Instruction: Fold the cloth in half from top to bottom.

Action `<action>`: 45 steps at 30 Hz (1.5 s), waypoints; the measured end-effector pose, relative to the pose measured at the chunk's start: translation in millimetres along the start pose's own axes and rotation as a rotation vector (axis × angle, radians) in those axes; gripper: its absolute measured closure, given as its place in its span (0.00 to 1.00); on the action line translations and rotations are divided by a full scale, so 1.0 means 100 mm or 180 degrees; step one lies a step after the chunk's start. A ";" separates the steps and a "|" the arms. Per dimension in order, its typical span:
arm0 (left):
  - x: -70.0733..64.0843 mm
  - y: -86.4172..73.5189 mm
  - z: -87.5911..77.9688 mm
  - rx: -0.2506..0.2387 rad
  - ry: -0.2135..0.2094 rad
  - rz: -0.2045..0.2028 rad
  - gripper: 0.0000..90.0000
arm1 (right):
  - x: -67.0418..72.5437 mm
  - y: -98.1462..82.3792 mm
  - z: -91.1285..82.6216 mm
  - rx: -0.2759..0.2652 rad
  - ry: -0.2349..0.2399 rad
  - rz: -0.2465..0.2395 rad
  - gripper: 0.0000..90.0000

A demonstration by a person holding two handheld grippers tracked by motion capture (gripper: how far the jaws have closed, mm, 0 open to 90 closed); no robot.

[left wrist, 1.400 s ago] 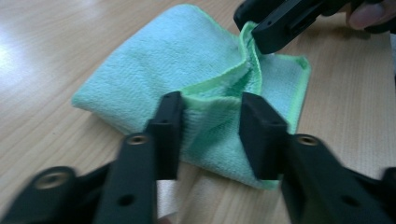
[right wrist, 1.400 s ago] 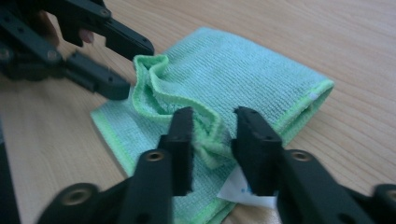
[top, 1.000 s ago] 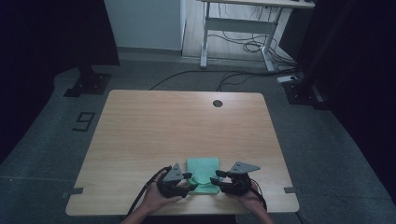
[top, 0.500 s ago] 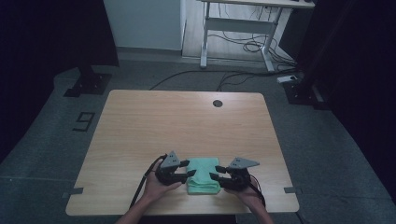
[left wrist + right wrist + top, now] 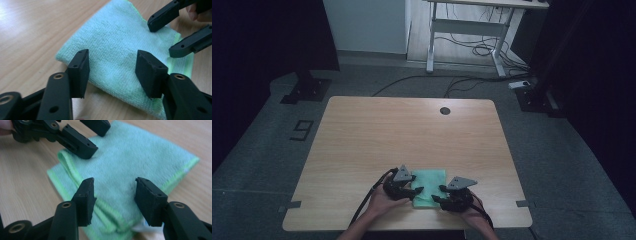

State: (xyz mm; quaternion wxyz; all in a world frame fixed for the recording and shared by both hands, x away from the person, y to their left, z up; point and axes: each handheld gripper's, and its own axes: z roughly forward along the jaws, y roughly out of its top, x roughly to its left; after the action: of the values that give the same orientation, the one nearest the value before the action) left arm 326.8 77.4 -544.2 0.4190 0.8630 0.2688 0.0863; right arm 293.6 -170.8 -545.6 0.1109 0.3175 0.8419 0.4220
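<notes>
While the green cloth (image 5: 429, 187) lay folded near the table's (image 5: 362, 140) front edge, the left gripper (image 5: 416, 191) and right gripper (image 5: 440, 195) had just been opening, nothing clamped; folding looked largely done.

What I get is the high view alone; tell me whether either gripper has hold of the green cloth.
Observer: Neither. The left gripper has just been opening; its fingers stand apart over the cloth, pressing nothing.
Operator: Report the right one.
Observer: The right gripper has just been opening too; the cloth lies under its spread fingers, unpinched.
Operator: Describe the cloth's edge.
Observer: In the right gripper view it is folded, with stacked bright-green hems along one side.
</notes>
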 end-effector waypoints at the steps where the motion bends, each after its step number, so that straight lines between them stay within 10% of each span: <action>1: 0.00 -0.01 0.00 -0.0008 -0.0005 -0.0019 0.48 | 0.00 -0.01 0.00 0.0011 -0.0001 0.0011 0.54; 14: -0.01 0.09 -0.06 -0.0066 0.0044 0.0028 0.43 | -0.04 0.03 -0.06 -0.0055 0.0002 0.0109 0.53; 19: 0.18 0.25 -0.07 -0.0191 0.0111 -0.0177 0.45 | 0.01 0.21 -0.05 -0.0235 -0.0045 0.0084 0.52; 27: 0.38 0.29 0.12 0.0053 0.0184 -0.0374 0.55 | 0.13 0.43 0.25 -0.0186 -0.0018 0.0067 0.50; 35: 0.34 0.24 0.15 0.0137 0.0237 -0.0286 0.56 | 0.33 0.26 0.34 0.0110 -0.0038 -0.0200 0.45; 45: 0.32 0.21 0.17 0.0123 0.0271 -0.0292 0.55 | 0.25 0.15 0.13 -0.0056 -0.0022 -0.0081 0.42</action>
State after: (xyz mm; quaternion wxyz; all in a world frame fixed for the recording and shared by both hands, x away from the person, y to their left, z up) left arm 368.6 72.5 -540.7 0.3939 0.8532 0.3273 0.0984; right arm 286.9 -139.7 -540.1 0.1220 0.3073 0.8417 0.4269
